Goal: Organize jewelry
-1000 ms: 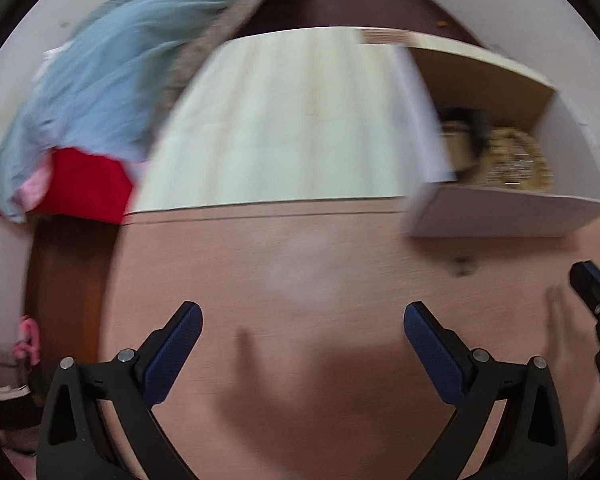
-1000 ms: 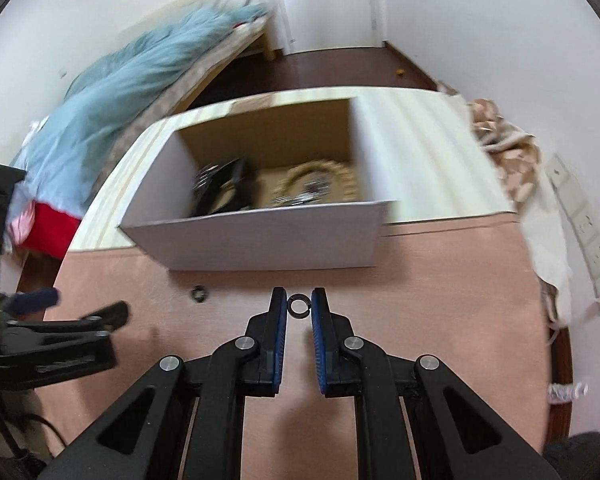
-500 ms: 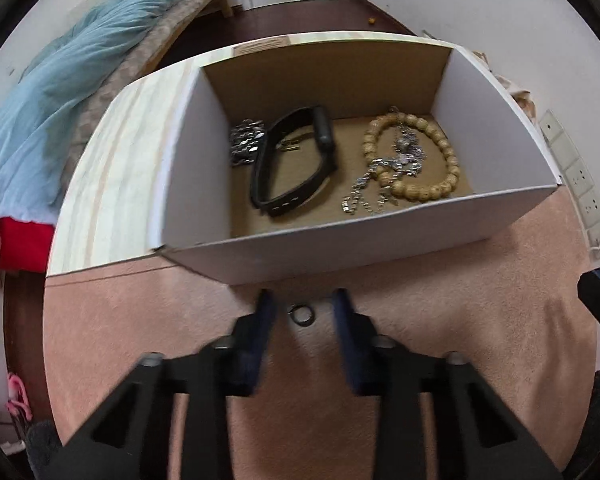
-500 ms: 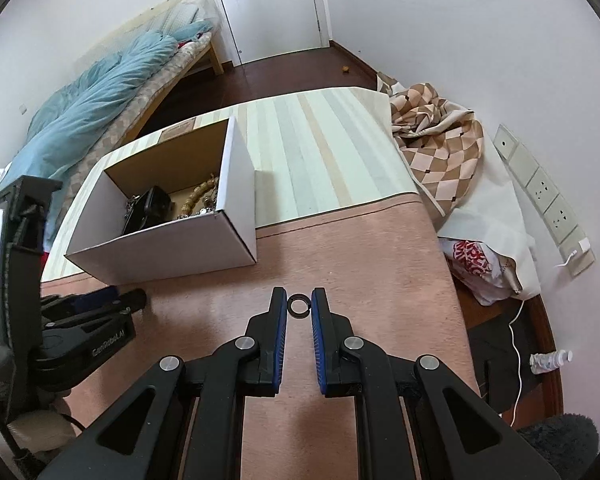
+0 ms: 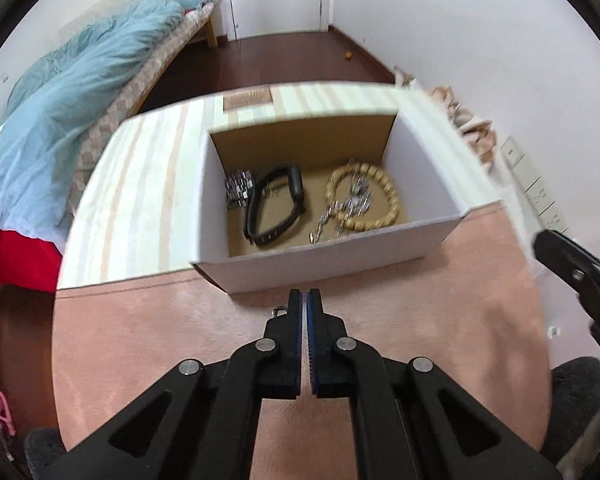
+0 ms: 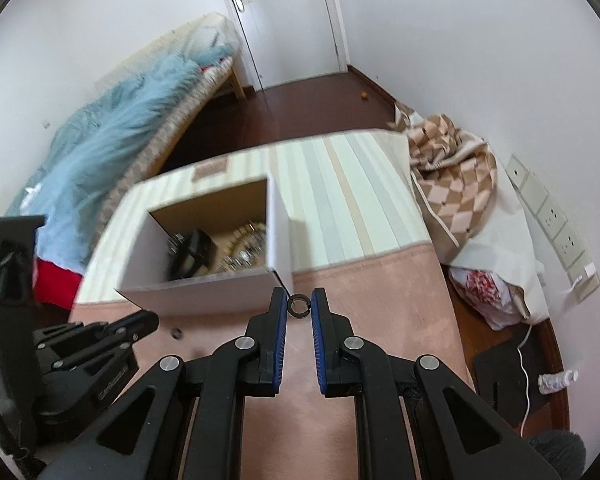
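**Two rings near the box**

The left wrist view looks into the white box (image 5: 328, 264), showing a black band (image 5: 276, 208), a bead bracelet (image 5: 364, 196) and silver chains (image 5: 240, 190). The left gripper (image 5: 304, 298), jaws just closed together, shows only a small glint beside its tips. The right gripper (image 6: 299, 304) pinches a dark ring (image 6: 299, 305) beside the box's corner.

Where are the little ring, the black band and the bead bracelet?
little ring (image 6: 299, 305), right wrist view, its rim.
black band (image 5: 298, 184), left wrist view, thick end.
bead bracelet (image 5: 392, 196), left wrist view, right-side beads.
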The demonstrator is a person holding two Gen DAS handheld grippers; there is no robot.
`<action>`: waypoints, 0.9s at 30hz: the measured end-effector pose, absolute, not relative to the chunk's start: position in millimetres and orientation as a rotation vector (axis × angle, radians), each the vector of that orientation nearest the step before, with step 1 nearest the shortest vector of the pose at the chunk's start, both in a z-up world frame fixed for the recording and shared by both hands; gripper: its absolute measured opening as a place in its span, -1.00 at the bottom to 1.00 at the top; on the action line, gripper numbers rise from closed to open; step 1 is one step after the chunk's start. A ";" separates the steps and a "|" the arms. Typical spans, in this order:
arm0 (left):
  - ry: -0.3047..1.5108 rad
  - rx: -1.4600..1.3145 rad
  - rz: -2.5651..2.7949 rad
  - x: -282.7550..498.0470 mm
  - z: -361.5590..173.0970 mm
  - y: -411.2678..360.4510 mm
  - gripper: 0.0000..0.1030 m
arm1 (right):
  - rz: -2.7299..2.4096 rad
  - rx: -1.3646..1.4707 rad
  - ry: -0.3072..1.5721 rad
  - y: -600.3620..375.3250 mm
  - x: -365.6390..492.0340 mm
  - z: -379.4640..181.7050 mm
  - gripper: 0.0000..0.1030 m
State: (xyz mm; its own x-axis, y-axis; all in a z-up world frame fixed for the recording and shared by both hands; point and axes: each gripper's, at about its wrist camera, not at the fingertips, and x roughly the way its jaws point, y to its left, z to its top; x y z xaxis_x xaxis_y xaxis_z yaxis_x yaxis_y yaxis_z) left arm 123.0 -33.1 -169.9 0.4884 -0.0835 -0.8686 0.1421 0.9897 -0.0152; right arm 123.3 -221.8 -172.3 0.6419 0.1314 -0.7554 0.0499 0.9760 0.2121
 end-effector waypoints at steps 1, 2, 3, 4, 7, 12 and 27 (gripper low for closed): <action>1.031 0.046 -0.138 119.8 -158.2 -28.2 -1.00 | 0.054 0.228 0.864 -221.2 123.3 -166.7 -0.75; 1.018 0.037 -0.137 119.4 -150.4 -23.0 -1.00 | 0.061 0.236 0.851 -221.0 123.4 -159.9 -0.75; 1.006 0.020 -0.135 118.9 -140.2 -14.6 -1.00 | 0.067 0.241 0.838 -221.1 123.5 -154.0 -0.75; 0.994 -0.007 -0.127 118.2 -131.7 -5.0 -1.00 | 0.075 0.252 0.823 -221.0 123.1 -146.8 -0.75; 0.977 -0.052 -0.113 115.6 -116.7 16.3 -1.00 | 0.094 0.276 0.803 -220.7 123.4 -135.7 -0.75; 1.001 -0.089 -0.107 115.4 -122.0 28.6 -1.00 | 0.116 0.297 0.801 -217.2 123.4 -132.9 -0.75; 1.177 -0.033 -0.057 140.1 -234.4 -9.0 0.16 | 0.049 0.306 0.862 -239.7 116.0 -156.9 -0.75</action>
State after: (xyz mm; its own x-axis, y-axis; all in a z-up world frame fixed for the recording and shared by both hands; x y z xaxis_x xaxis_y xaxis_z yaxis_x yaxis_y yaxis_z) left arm 140.1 -9.0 -234.4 0.3824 -0.0620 -0.9219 0.0270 0.9981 -0.0559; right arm 116.0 -239.7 -156.9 0.6527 0.1650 -0.7394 0.0805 0.9554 0.2843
